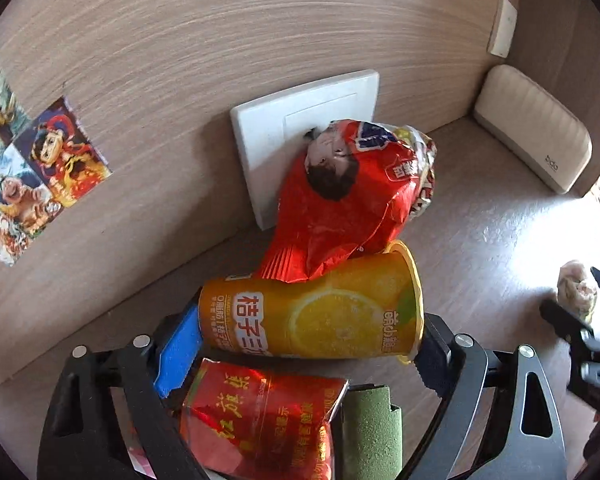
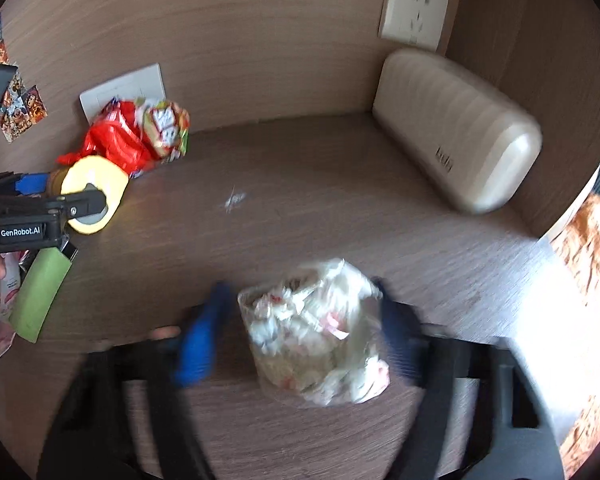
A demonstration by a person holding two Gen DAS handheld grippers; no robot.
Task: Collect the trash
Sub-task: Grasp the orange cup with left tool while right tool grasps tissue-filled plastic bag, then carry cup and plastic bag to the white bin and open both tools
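The left tool (image 1: 312,340) clamps the orange cup (image 1: 312,316) end to end at lower centre; the red bag (image 1: 340,200) leaning on it could topple. At lower centre, the right tool (image 2: 300,320) brackets a clear bag (image 2: 316,332), grip unclear; blur suggests it may slip.

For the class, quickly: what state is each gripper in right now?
Left gripper: closed on the orange drink cup, which lies sideways.
Right gripper: crumpled plastic bag between its fingers; too blurred to tell if it grips.
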